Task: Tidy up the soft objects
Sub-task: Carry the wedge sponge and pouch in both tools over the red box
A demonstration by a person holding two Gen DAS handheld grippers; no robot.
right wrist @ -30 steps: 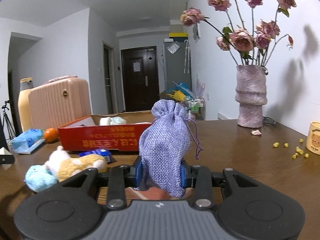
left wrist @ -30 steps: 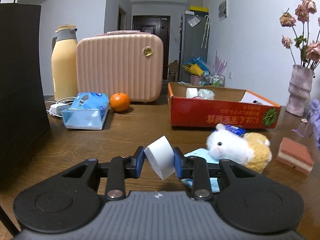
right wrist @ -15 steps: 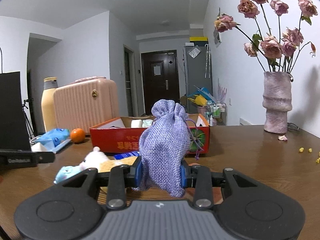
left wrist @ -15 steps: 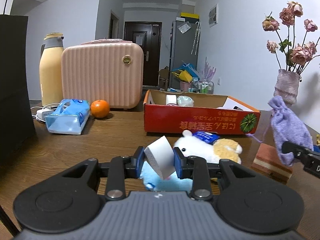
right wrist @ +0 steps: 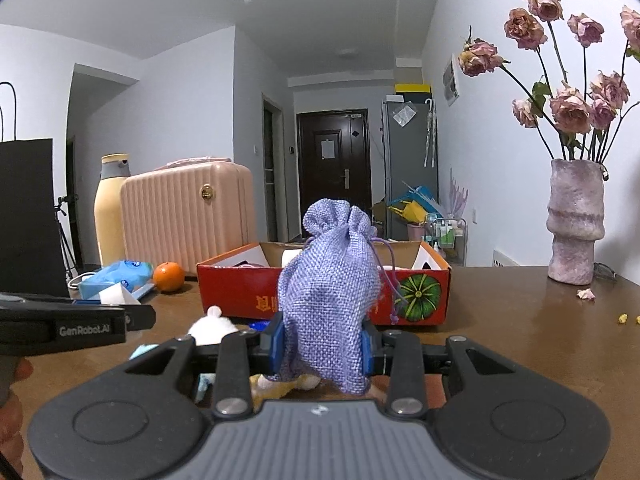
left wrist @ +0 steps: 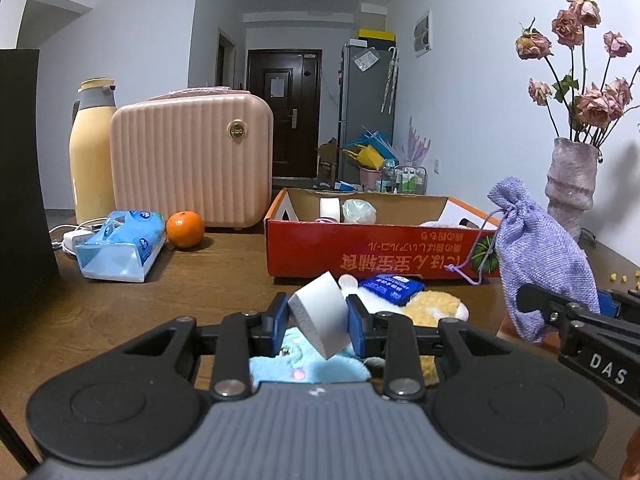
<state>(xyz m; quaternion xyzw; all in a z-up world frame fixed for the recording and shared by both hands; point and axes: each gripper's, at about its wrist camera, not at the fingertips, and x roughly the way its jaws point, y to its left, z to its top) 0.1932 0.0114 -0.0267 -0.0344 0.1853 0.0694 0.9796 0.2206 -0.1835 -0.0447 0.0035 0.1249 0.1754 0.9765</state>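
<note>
Your left tool [left wrist: 318, 314] is clenched on a white foam block [left wrist: 320, 312] and your right tool [right wrist: 323, 344] on a purple drawstring pouch [right wrist: 330, 300], both held above the tabletop [left wrist: 192, 276] with the red cardboard box [left wrist: 372, 252] at twelve o'clock, holding a tape roll [left wrist: 329, 210] and crumpled plastic [left wrist: 359, 211].

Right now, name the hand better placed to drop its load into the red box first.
Right. The right gripper, shut on the purple pouch, faces the red box squarely. The left gripper, shut on the white sponge, has plush toys between it and the box.
</note>
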